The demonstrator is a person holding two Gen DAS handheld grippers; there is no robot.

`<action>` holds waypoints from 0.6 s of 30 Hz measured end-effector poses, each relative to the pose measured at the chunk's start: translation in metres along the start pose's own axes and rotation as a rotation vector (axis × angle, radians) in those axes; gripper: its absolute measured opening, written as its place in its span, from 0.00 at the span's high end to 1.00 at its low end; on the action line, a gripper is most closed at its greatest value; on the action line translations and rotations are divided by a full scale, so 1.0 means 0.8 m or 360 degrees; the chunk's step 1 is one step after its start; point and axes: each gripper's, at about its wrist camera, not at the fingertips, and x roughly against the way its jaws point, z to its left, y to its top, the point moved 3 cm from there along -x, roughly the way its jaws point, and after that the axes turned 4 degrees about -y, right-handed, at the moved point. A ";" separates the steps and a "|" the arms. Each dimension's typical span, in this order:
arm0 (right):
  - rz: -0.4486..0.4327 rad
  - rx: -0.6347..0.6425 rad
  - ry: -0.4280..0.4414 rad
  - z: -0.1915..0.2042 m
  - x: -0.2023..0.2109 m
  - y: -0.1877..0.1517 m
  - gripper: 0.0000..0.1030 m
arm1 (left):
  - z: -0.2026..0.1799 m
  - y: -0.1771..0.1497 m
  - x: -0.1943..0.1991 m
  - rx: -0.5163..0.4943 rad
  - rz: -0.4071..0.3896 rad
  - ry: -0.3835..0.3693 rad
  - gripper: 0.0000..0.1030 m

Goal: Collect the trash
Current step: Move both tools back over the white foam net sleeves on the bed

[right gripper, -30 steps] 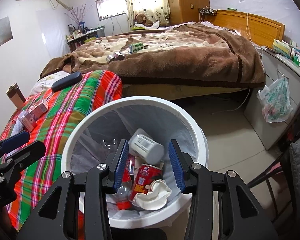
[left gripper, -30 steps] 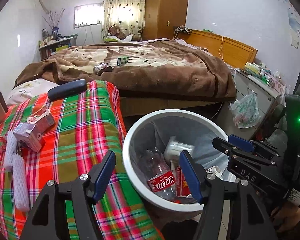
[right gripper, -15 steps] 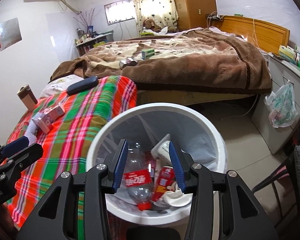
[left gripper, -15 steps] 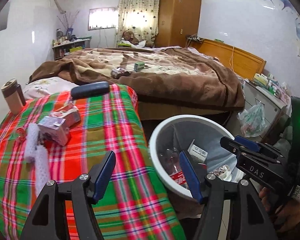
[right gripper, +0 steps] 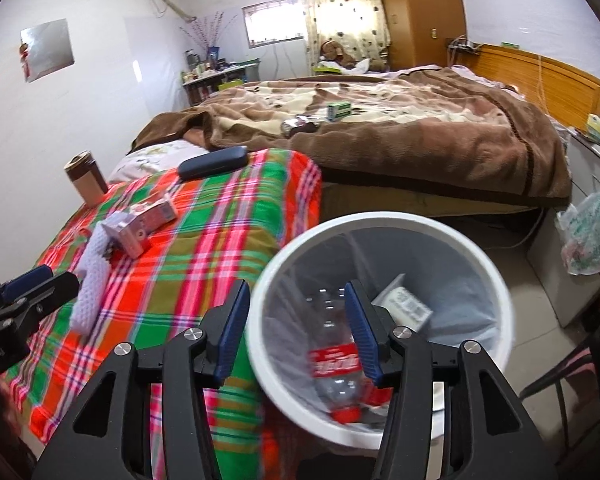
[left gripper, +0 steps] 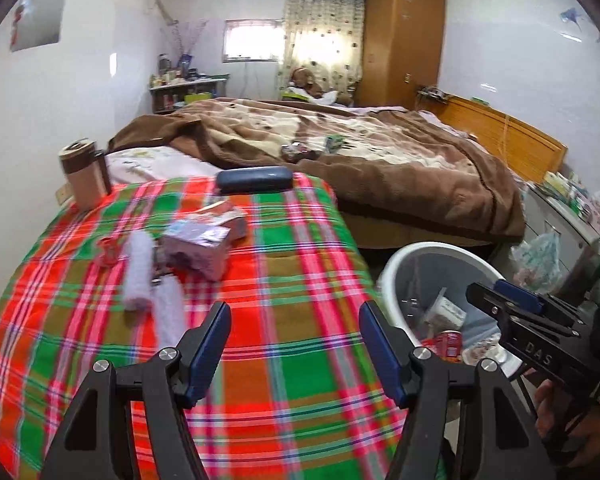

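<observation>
Overhead, left claw point(left gripper: 294, 342) spread, holding nothing, above the plaid-covered surface point(left gripper: 300, 360). Right claw point(right gripper: 296, 330) also spread and unloaded, over the near rim of the white trash bin point(right gripper: 496, 280). Bin holds a clear cola bottle point(right gripper: 334, 364), a red can point(left gripper: 448, 344), a white container point(right gripper: 410, 308). Crumpled cartons point(left gripper: 198, 246) and white foam sleeves point(left gripper: 138, 270) lie on the surface, left of the bin.
</observation>
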 end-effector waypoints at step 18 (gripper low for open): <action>0.0094 0.0195 0.0187 0.104 -0.022 -0.016 0.51 | 0.160 -0.025 0.029 0.0209 0.0019 0.0265 0.36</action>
